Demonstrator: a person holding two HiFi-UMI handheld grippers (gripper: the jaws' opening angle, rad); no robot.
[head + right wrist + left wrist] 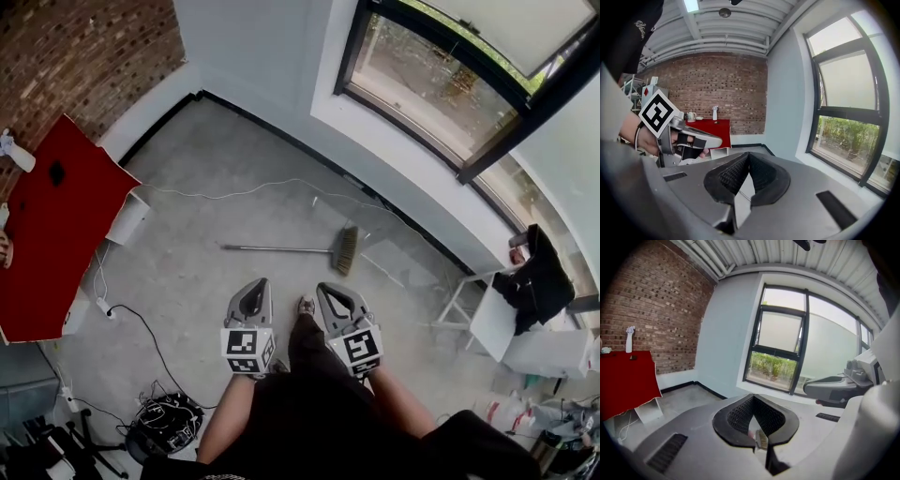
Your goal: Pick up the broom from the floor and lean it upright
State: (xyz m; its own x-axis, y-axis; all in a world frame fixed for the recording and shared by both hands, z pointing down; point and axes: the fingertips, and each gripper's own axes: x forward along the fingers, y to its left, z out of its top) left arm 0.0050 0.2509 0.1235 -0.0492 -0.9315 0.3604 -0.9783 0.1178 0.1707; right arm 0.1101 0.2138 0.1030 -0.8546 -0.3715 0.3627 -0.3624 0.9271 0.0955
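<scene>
The broom [309,250] lies flat on the grey concrete floor, its thin handle pointing left and its straw head [347,250] to the right. Both grippers hang in the air side by side, short of it and above the floor. My left gripper [254,285] [752,395] has its jaws together with nothing held; a bit of the broom head [761,439] shows through the gap behind the tips. The right gripper [327,289] [749,153] is shut and empty too. In each gripper view the other gripper shows at the side.
A red table [47,234] stands at the left by the brick wall, a white bin [127,219] beside it. Cables [141,323] trail over the floor. A white stand with black cloth [534,281] sits at the right, under the window. My shoe [307,305] shows between the grippers.
</scene>
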